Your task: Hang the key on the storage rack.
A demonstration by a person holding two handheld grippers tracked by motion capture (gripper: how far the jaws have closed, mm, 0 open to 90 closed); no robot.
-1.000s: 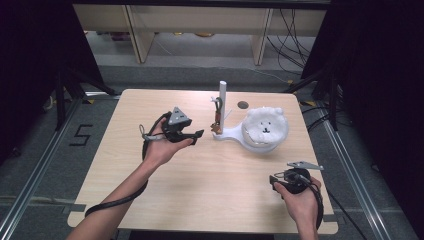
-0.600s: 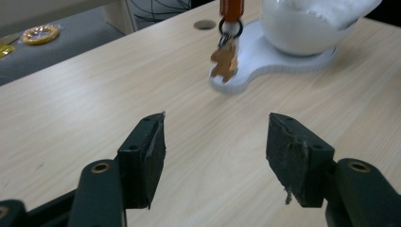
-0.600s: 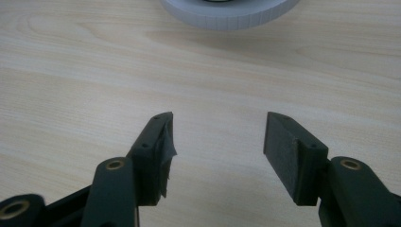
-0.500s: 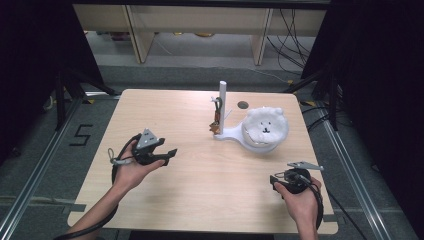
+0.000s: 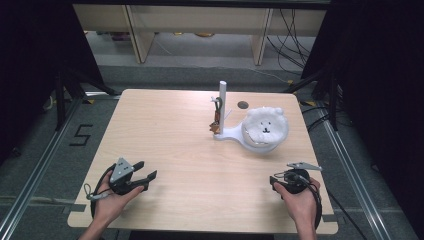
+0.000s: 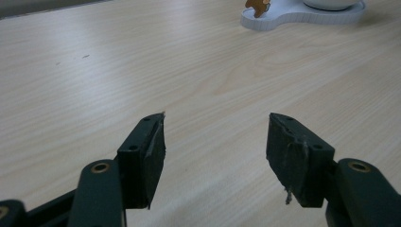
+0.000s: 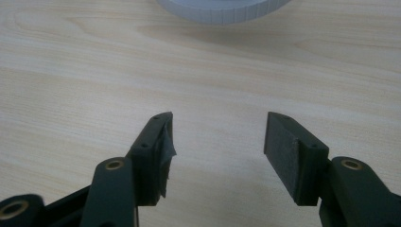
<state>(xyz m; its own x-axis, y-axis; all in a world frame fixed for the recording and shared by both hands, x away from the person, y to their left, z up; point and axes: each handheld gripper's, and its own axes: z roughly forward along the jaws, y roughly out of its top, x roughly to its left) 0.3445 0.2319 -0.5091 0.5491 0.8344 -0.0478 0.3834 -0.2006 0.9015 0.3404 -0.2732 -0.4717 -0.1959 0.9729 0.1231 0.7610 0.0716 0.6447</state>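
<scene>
Both black two-jaw grippers, left & right, rest w/ jaws apart, nothing between, near table's front edge, well apart from white bear-face stand.

Black left gripper, grey three-cornered plate, looped cable.

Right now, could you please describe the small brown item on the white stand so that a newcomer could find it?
On the wooden table, find the white stand at the far right. A thin white post rises from its left end; the small brown figure sits at that post's foot, unlike the white bear-faced plush at the other end.
</scene>
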